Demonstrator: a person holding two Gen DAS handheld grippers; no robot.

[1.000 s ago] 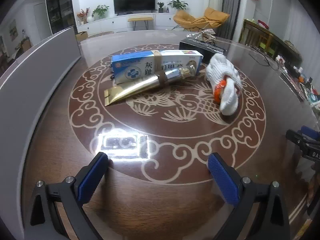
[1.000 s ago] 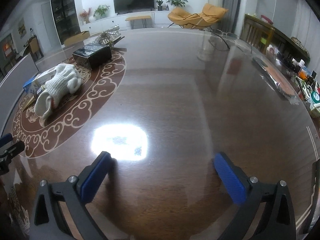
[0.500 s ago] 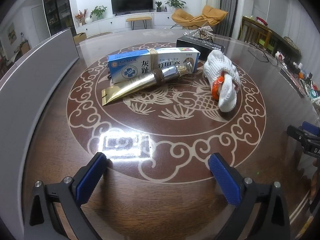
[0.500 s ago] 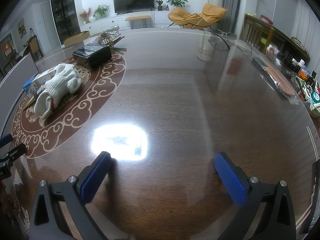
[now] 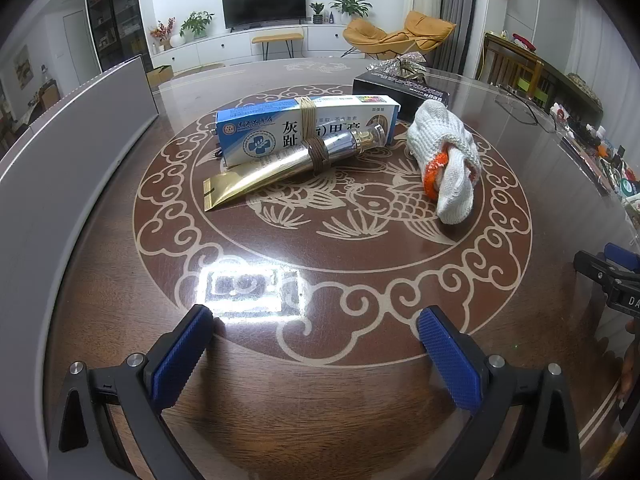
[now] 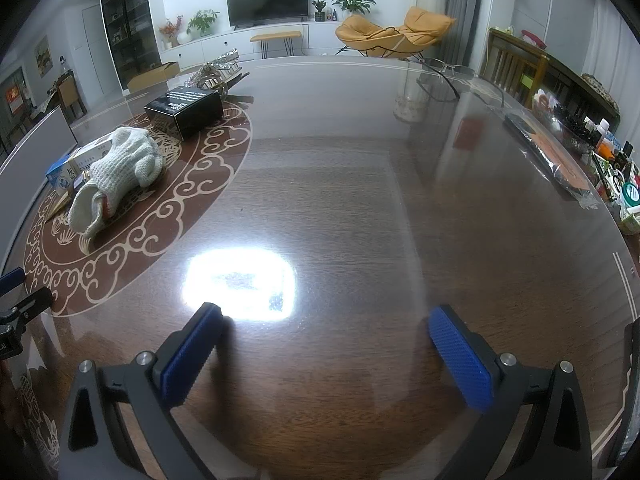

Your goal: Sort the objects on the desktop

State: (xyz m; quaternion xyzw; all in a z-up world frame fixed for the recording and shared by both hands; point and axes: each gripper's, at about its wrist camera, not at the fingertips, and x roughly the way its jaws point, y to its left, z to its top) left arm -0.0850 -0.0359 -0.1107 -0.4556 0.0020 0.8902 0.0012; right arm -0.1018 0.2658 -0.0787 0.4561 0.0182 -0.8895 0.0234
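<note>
Table (image 5: pixel 320 392): dark wood under a glossy glass top, with a round cream scroll-and-fish medallion (image 5: pixel 496 284) inlaid at one side. Lying on the medallion: 1 blue-and-white carton (image 5: pixel 260 136) bound by cord to 1 gold tube (image 5: pixel 256 176); 1 rolled white knit glove (image 5: pixel 448 160) with orange trim, near the tube's cap end; 1 black box (image 6: pixel 184 110) behind them. Farther off on bare wood: 1 pair of spectacles (image 6: pixel 448 76); 1 long dark packet (image 6: pixel 548 156) near the right edge

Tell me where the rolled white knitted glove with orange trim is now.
In the left wrist view, the rolled white knitted glove with orange trim lies at right on the round patterned inlay, right of the gold tube, before the black box.
</note>
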